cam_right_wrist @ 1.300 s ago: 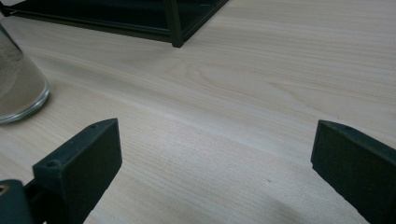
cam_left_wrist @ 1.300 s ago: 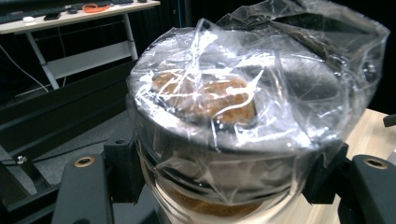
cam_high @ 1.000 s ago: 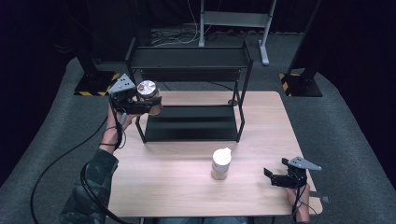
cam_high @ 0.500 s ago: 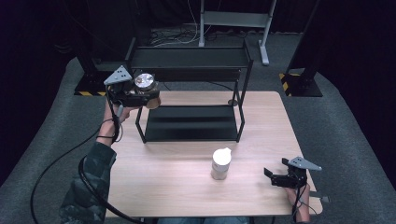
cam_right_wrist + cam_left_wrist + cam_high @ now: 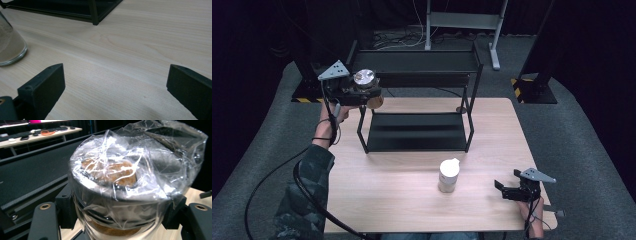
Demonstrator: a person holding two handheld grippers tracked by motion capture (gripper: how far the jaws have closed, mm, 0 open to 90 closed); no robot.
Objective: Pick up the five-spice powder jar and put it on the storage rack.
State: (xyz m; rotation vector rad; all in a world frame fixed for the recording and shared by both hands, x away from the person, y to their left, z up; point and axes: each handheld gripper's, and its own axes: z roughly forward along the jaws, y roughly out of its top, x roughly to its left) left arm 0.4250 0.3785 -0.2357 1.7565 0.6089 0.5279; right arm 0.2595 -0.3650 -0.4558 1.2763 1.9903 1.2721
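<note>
A round clear glass jar of brown granules (image 5: 117, 195), its mouth covered with crinkled clear plastic wrap, sits clamped between the black jaws of the left gripper (image 5: 362, 95), held in the air at the upper left corner of the black two-tier metal shelf rack (image 5: 417, 100), level with its top tier. The left forearm in a camouflage sleeve (image 5: 304, 195) reaches forward along the left edge of the light wooden table (image 5: 412, 200). The right gripper (image 5: 512, 190) rests low near the table's near right corner with its jaws spread wide and empty, a white-capped glass jar of pale powder (image 5: 448, 175) standing just to its left.

In the left gripper view, crumpled plastic wrap (image 5: 140, 165) blurs the jar's (image 5: 120, 202) brown contents, and the bottom edge cuts its base. In the right gripper view, the left edge crops the second jar (image 5: 10, 45).
</note>
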